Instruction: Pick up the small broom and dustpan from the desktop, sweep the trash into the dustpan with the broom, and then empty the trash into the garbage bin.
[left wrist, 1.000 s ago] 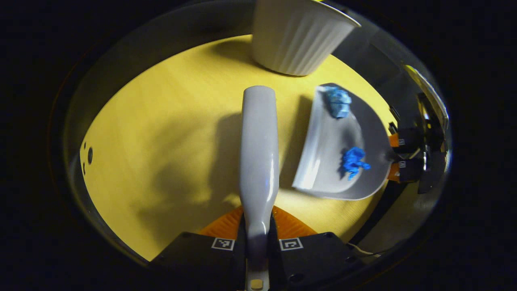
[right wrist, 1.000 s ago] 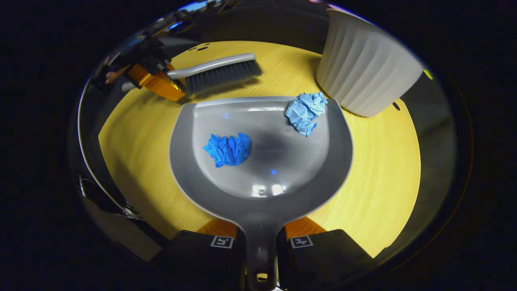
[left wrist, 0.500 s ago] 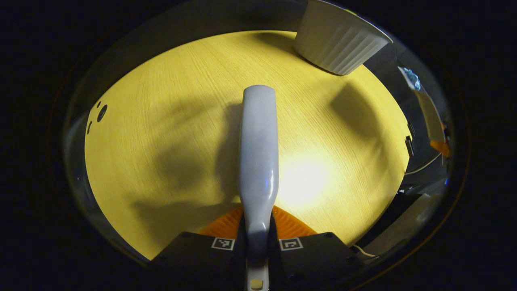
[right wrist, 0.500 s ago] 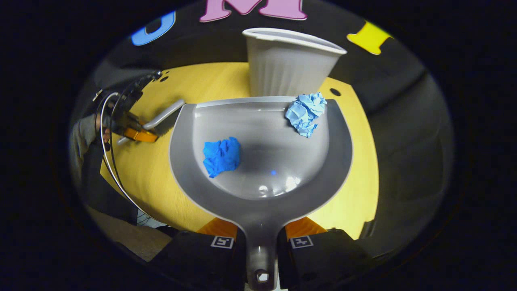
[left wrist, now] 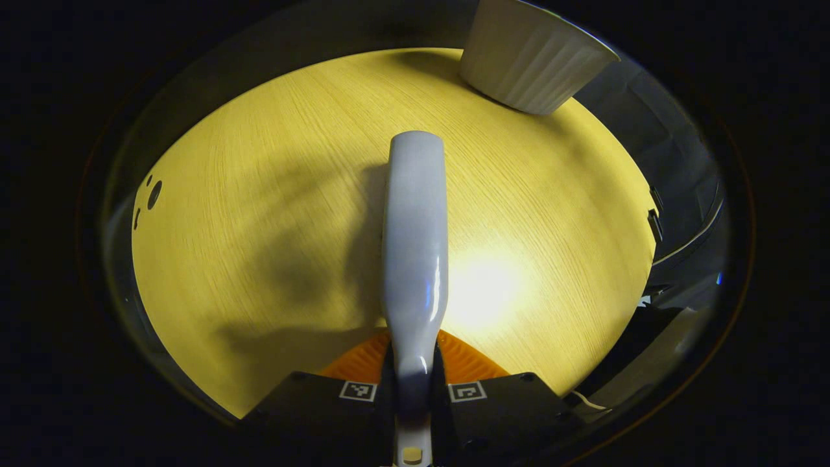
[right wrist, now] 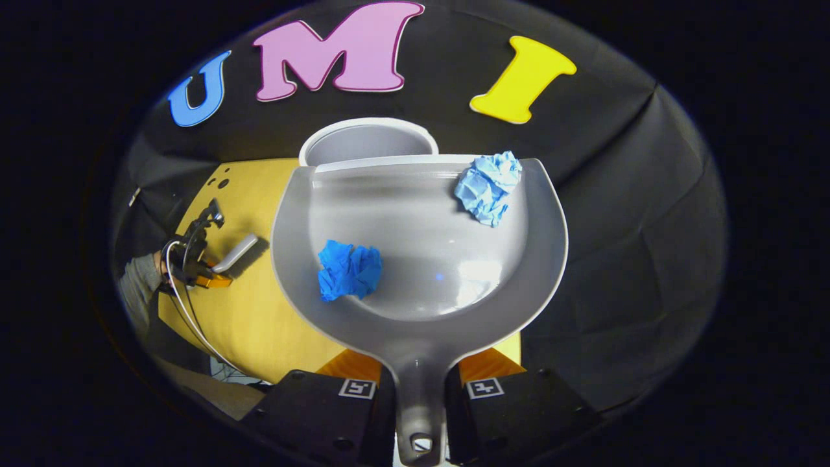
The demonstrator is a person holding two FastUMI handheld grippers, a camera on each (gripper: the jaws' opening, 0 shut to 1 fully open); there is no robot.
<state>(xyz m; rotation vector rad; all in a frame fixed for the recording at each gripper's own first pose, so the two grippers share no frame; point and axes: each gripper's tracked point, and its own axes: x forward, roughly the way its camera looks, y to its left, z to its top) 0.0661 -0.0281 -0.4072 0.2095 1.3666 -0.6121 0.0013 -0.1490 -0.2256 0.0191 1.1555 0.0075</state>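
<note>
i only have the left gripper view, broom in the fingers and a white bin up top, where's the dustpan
Observer: In the right gripper view the grey dustpan is held up off the table, its handle clamped in the right gripper.
Operator: trash in it?
Observer: Yes, a dark blue paper wad sits left of centre and a light blue paper wad lies against the front lip.
Operator: lined up with the bin?
Observer: The bin's open rim shows just beyond the dustpan's front lip, slightly left of its middle.
</note>
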